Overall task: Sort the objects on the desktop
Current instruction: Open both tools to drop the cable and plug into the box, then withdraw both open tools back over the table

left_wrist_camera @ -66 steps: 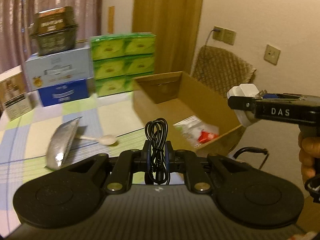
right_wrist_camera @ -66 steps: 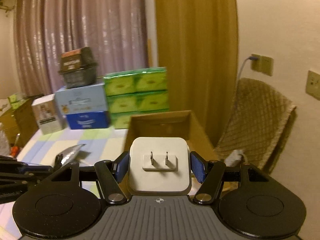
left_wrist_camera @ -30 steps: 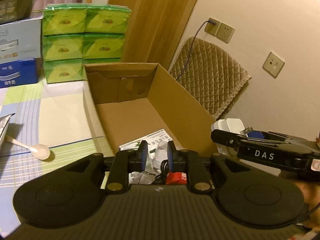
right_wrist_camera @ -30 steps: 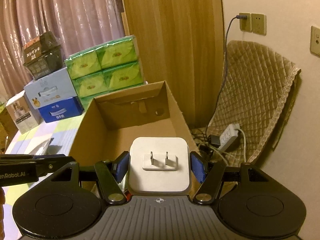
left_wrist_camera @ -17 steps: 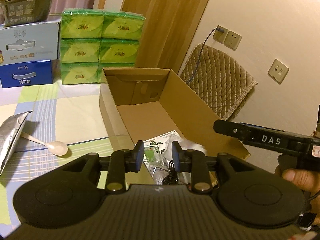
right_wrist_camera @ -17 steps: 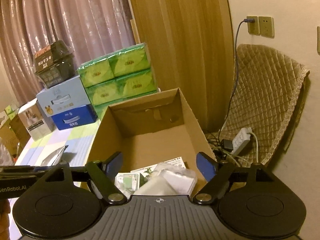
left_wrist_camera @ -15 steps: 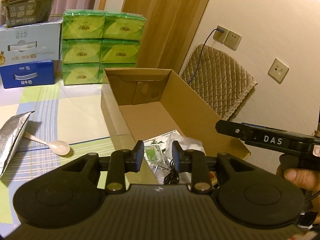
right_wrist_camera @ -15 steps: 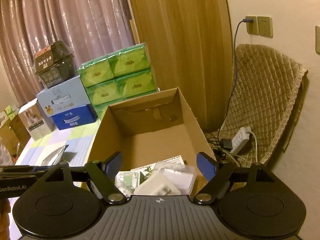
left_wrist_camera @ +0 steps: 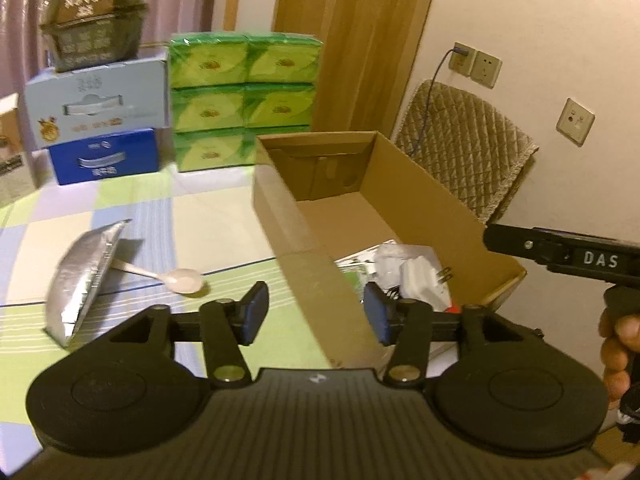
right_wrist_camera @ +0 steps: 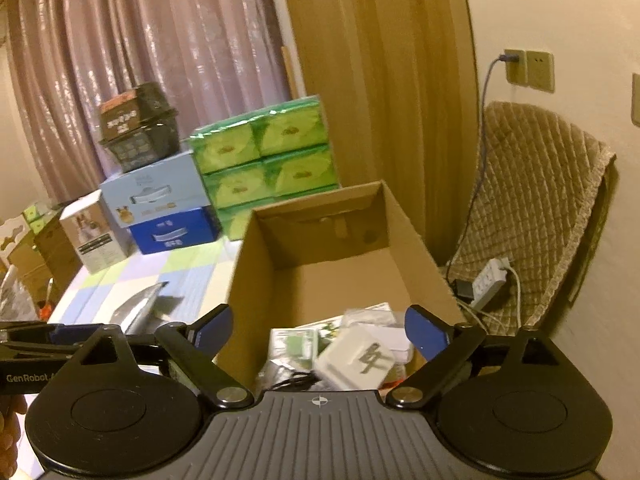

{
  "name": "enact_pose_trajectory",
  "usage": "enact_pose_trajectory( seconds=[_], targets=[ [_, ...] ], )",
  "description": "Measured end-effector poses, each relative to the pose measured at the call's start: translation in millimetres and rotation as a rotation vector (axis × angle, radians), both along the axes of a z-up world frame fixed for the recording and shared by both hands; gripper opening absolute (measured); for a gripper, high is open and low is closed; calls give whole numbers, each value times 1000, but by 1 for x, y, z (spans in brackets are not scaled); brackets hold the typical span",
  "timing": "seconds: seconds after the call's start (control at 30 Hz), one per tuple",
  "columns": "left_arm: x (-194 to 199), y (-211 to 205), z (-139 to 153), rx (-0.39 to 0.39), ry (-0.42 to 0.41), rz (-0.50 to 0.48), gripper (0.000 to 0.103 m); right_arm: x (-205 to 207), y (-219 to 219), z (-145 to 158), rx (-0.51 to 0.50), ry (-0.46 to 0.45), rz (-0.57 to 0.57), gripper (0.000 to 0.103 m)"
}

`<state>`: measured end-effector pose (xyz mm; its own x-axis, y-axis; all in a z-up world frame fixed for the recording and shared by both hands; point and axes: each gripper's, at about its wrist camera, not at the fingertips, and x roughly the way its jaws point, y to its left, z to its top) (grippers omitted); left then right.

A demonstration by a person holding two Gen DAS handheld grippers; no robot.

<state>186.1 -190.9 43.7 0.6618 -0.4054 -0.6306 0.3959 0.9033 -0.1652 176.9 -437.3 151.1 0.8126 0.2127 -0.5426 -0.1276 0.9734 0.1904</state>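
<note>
Your left gripper [left_wrist_camera: 316,318] has its blue-padded jaws opening, nothing between them; they straddle the near-left wall of the cardboard box [left_wrist_camera: 280,216]. Your right gripper [right_wrist_camera: 318,330] is opening too, jaws spread wide w/ nothing pinched, hanging over the box's near end.

Materials: the box is plain brown corrugated card, rectangular, open-topped, w/ a cut-out flap on its far inner wall. The white charger [left_wrist_camera: 424,280] is smooth matte plastic, a rounded block w/ two flat metal prongs, lying tilted in the near end of the box. It rests on a heap of crinkly clear and printed packets [right_wrist_camera: 296,344]; a bit of thin black cable [right_wrist_camera: 294,380] shows at the heap's near edge. Far half of the box floor is bare card.

On the table, left of the box: a checked cloth [left_wrist_camera: 200,208] in pale green, lilac and cream; a silver foil pouch [left_wrist_camera: 84,272], creased and shiny, tilted w/ one edge up; a pale plastic spoon [left_wrist_camera: 180,280] whose handle runs under the pouch.

Behind, along the table's far side: six glossy green tissue packs [left_wrist_camera: 244,100] stacked two wide, three high; a light-blue carton [left_wrist_camera: 96,104] on a dark-blue one [left_wrist_camera: 104,156], w/ a dark tray-shaped pack [left_wrist_camera: 92,16] on top. A quilted tan cover [left_wrist_camera: 468,148] drapes the chair by the wall.
</note>
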Motion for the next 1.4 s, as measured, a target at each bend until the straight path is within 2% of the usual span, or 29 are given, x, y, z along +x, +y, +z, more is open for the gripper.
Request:
enact_pose_trajectory(
  seconds=[0.27,0.5,0.63,0.83,1.4],
  targets=[
    [-27,34,14,49,-41,46,76,-23,31,14,-5,-28,58,101],
    [-51,71,17,104,-65,95,92,-33,56,17,-17,-31,108,101],
    [-62,92,19,109,-77,122,102,-36,71,18,-26,-31,135,101],
    [-72,114,22,137,-84,152,102,-41,92,21,-40,-38,175,101],
    [-84,169,16,153,-66,227,102,-45,140,27,-75,-50,263,101]
  ],
)
